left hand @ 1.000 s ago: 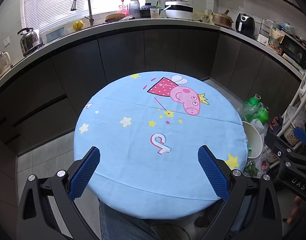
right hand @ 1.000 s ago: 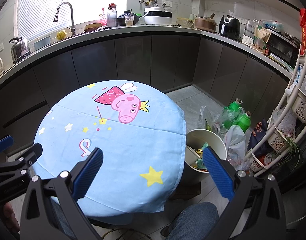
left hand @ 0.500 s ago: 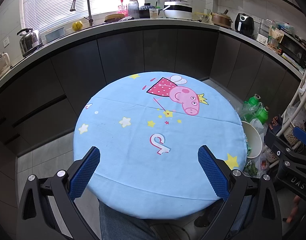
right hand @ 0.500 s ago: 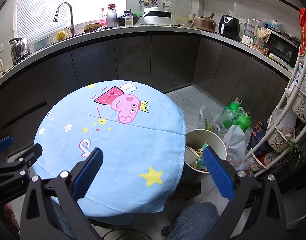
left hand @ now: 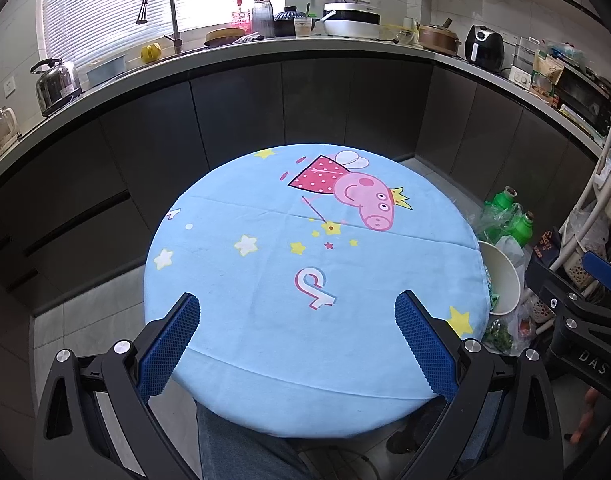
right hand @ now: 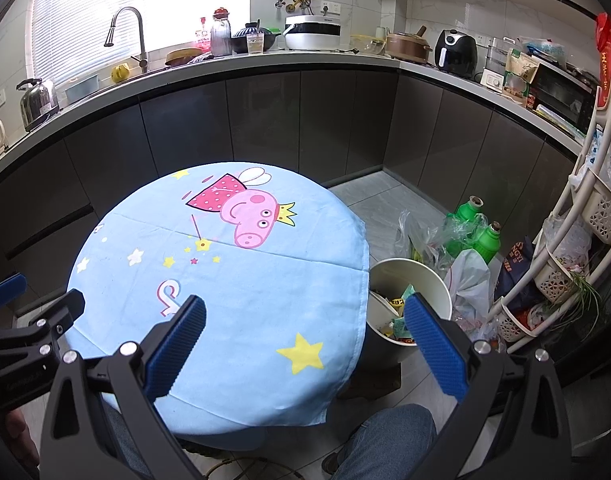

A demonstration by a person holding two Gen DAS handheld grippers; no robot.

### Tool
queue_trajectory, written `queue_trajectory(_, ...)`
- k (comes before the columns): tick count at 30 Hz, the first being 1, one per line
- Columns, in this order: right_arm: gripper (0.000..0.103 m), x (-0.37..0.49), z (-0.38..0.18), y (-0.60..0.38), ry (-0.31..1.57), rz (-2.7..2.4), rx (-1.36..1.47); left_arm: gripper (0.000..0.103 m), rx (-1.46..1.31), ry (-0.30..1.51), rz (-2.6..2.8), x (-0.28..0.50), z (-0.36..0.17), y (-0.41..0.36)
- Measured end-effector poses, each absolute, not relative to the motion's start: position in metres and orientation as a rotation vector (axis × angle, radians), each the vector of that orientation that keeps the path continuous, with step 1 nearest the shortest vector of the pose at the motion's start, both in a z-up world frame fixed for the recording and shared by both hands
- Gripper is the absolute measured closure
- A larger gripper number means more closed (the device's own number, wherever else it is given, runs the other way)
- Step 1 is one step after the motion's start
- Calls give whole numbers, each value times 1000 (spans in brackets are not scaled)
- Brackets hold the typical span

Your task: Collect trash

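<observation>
Trash [right hand: 393, 314] in white bin [right hand: 427, 280] (labels unreadable)

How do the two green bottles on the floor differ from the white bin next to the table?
The green bottles are slim, narrow-necked and bright green; the white bin is wide, open-topped and off-white. The bottles stand half wrapped in clear plastic bags, while the bin stands bare, right beside the round table. The bin shows colourful wrappers inside; the bottles' contents cannot be seen. Both stand upright on the tiled floor to the table's right.
</observation>
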State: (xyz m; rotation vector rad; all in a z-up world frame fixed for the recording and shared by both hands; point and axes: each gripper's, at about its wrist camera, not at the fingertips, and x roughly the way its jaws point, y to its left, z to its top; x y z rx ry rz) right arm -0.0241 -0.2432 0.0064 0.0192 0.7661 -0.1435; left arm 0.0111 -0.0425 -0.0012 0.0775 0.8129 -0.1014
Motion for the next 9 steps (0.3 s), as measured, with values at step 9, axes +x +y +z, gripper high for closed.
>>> queue_trajectory(9, 4, -24, 7, -244, 767, -144, 21, 9, 90, 812, -109, 12, -1, -45)
